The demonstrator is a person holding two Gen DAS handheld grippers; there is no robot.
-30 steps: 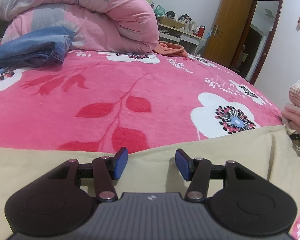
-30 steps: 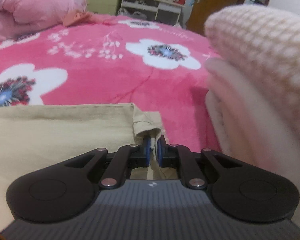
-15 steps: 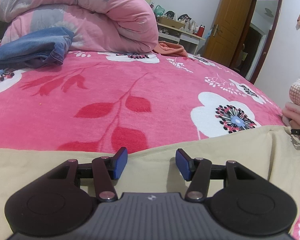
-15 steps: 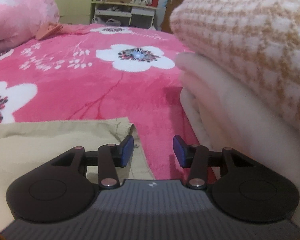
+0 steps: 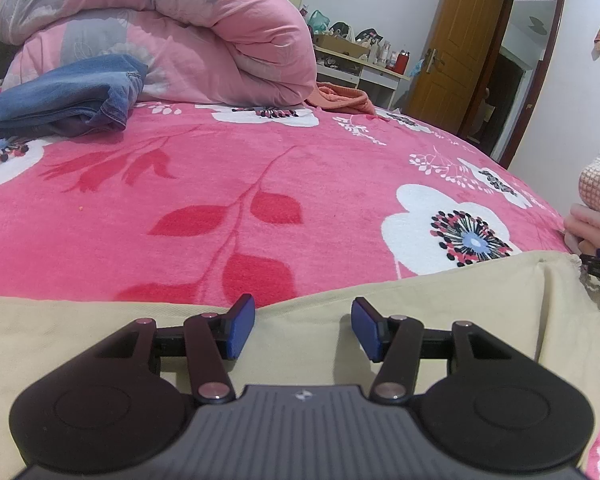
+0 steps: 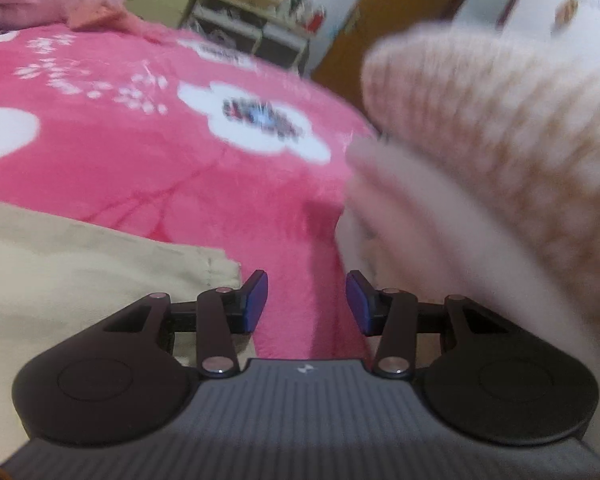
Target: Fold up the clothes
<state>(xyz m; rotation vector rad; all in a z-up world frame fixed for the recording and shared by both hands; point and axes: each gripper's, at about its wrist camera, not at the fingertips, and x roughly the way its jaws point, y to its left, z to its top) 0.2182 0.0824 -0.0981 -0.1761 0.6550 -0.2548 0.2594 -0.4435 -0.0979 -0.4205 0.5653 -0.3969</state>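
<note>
cloth (image 5: 440, 304): beige, flat on bed (image 5: 260, 168), long axis running left-right
left gripper (image 5: 303, 328): fingers spread, over far edge, nothing pinched
right gripper (image 6: 306, 300): fingers spread, empty; cloth corner (image 6: 216, 268) just left of them
nearer: left

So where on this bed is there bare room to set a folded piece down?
The widest free patch is the pink floral blanket between the beige garment in front and the rolled duvet and jeans behind. It is crowded at the right edge, where stacked folded pieces sit beside the beige garment.
</note>
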